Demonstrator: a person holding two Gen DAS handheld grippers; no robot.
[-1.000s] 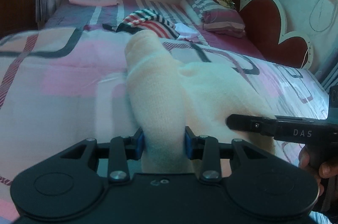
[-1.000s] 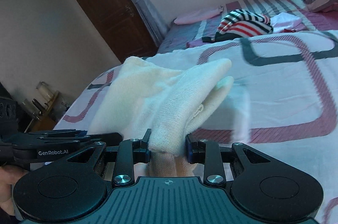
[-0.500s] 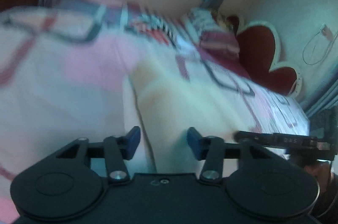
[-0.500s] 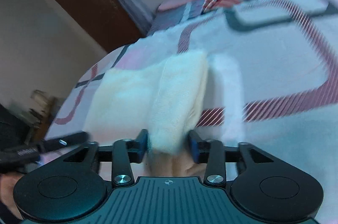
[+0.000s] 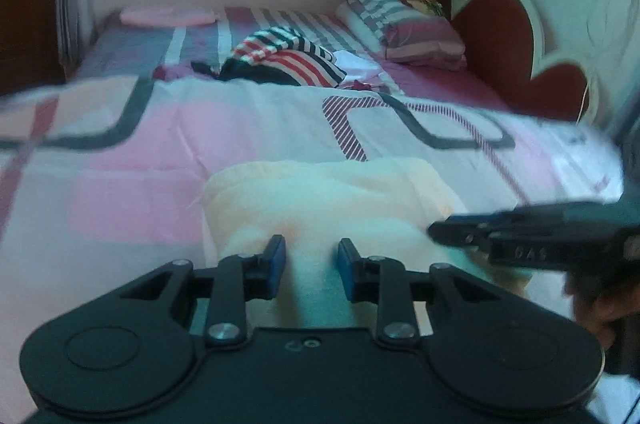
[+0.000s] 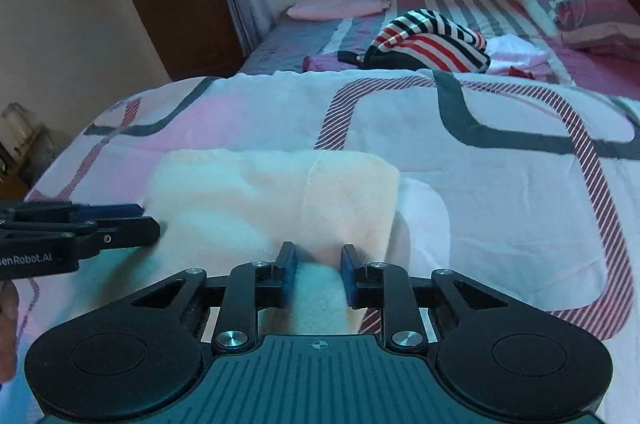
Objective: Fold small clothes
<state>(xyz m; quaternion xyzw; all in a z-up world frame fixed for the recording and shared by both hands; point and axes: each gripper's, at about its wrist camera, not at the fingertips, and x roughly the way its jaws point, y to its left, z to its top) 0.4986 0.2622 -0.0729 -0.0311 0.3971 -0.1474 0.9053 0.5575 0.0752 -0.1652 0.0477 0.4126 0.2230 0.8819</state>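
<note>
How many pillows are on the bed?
2 that I can see. A flat pink pillow lies at the far end under the window, and a striped purple-and-white pillow sits by the red headboard. Others may be hidden.

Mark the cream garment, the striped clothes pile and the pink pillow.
Cream garment (image 6: 256, 191), right wrist view, on its folded upper layer.
Striped clothes pile (image 6: 432, 41), right wrist view, on the red-and-white striped part.
Pink pillow (image 6: 336, 8), right wrist view, on its middle.

Lifted cream garment (image 6: 276, 199) now folded flat on bed (image 6: 500, 183)
</note>
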